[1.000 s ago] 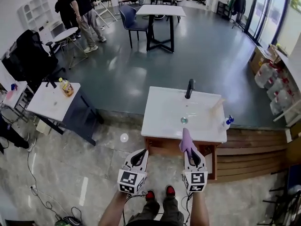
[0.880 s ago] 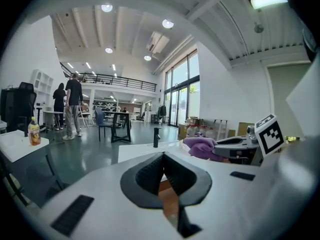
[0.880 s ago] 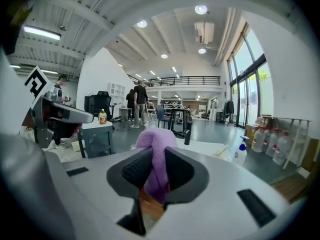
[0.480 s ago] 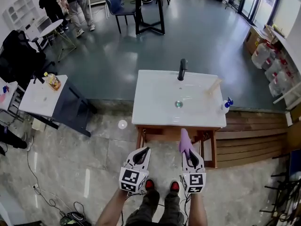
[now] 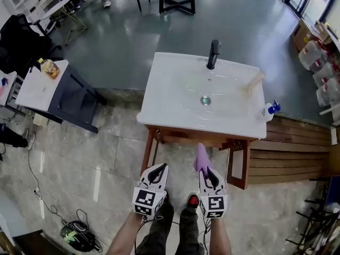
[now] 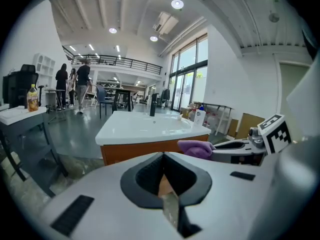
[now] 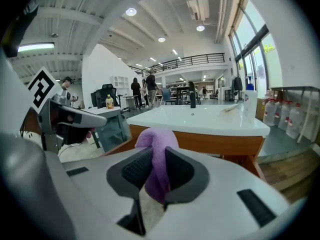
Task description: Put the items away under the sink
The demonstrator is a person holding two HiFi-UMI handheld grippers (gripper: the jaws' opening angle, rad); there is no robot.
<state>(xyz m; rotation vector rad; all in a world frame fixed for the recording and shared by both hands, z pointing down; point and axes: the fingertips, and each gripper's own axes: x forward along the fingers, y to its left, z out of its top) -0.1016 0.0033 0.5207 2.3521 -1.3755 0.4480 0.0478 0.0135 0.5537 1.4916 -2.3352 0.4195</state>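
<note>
The purple cloth (image 7: 156, 149) stands pinched between the jaws of the right hand-held gripper (image 5: 205, 172), held low before the white sink (image 5: 170, 89), while the left hand-held gripper (image 5: 157, 171) just beside it has its jaws pressed together, empty.

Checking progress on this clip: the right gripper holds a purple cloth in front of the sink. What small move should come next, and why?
Probably lower the right gripper and ease it forward under the sink. Its jaws are shut on the purple cloth, which is short of the wooden frame, not yet beneath the sink. The left gripper is shut and empty.
</note>
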